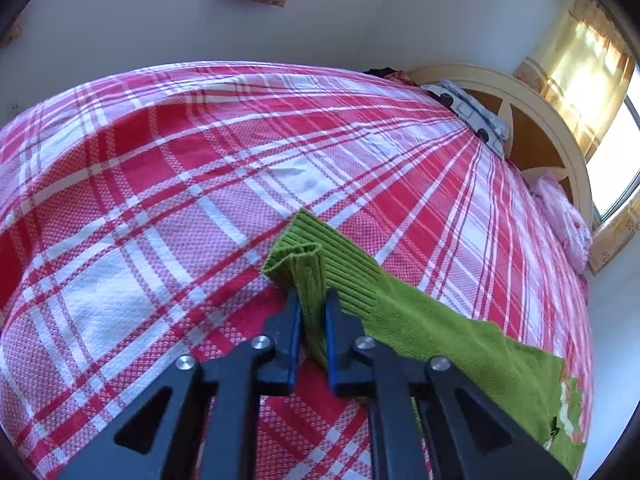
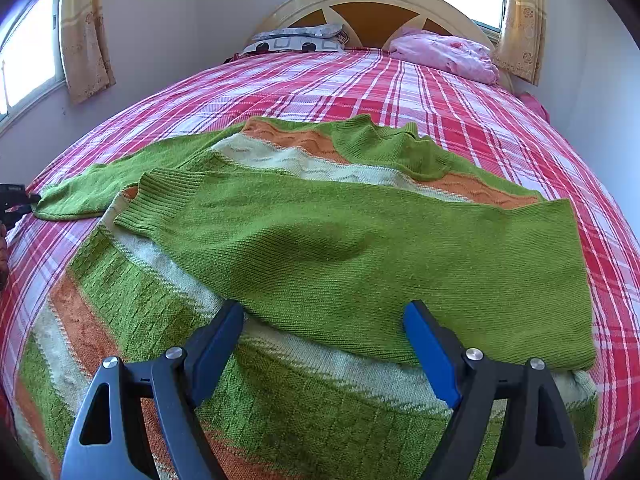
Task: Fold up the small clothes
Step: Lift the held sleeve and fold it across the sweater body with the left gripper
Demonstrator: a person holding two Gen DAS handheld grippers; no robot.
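The left tongs (image 1: 313,300) pinch the ribbed cuff of a green knit sleeve (image 1: 320,264), lifting it off the red-and-white checked bedspread (image 1: 160,152). The right tongs (image 2: 324,316) gape wide with nothing between them, just over the sweater (image 2: 280,184), which lies on the bed, its other sleeve (image 2: 360,252) folded across orange and cream bands.

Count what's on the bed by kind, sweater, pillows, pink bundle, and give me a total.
Sweaters: 1, the green striped sweater, one cuff pinched by the left gripper; right gripper open above it.
Pillows: 2, patterned pillows stacked at the headboard.
Pink bundles: 1, pink bundle.
Total: 4
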